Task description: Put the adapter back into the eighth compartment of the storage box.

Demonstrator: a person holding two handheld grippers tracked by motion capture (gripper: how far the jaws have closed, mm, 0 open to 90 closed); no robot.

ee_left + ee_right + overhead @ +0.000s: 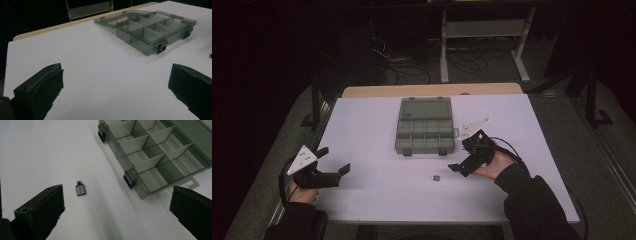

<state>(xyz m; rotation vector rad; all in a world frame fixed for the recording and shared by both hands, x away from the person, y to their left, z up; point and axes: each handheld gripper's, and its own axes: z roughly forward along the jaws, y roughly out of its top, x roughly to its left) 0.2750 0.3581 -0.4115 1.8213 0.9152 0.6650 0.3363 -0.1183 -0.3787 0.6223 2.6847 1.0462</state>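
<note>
A smoky grey plastic organiser box point(425, 126) lies open mid-table, its lid folded back and its compartments point(150, 30) point(150, 152) bare. A small grey adapter point(436, 177) point(80, 189) lies on the white table in front of the box. My right gripper point(457, 162) point(117, 212) is open, held just right of the adapter and near the box's front right corner. At the table's left front edge my left gripper point(334, 160) point(115, 90) is also open, with nothing between its jaws, pointing towards the box.
The white tabletop point(377, 150) sits on a wooden board whose edge shows at the back. Beyond it is a dark floor with cables and a white table frame point(482, 35). The person's dark sleeve point(532, 205) crosses the front right.
</note>
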